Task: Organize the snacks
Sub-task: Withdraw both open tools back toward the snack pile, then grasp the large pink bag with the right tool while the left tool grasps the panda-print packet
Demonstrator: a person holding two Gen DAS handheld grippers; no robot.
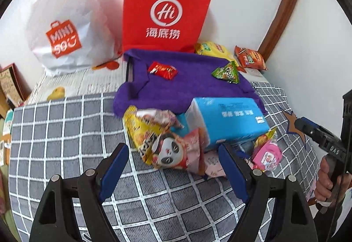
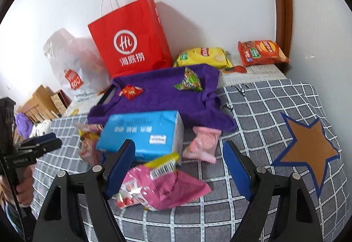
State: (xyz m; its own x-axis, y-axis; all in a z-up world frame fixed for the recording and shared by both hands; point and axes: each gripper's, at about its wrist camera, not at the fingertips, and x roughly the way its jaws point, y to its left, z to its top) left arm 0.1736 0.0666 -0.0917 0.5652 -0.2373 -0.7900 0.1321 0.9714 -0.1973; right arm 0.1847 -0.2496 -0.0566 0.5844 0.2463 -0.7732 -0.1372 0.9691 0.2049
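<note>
Snack packets lie on a grey checked blanket (image 1: 66,132). A panda-print packet (image 1: 173,151) and a yellow packet (image 1: 136,129) lie just beyond my open, empty left gripper (image 1: 173,167). A blue tissue pack (image 1: 224,118) sits beside them. My right gripper (image 2: 180,167) is open and empty above a pink packet (image 2: 167,189); a small pink packet (image 2: 203,143) lies further on. A purple cloth (image 2: 158,96) carries a red packet (image 2: 131,92) and a green packet (image 2: 189,82). Yellow (image 2: 204,57) and orange (image 2: 261,52) chip bags lie at the back.
A red paper bag (image 1: 165,11) and a white plastic bag (image 1: 63,28) stand against the wall. A brown wooden frame (image 2: 283,0) runs up the right. Boxes (image 2: 44,101) stand to the left off the bed. A star patch (image 2: 308,143) marks the blanket.
</note>
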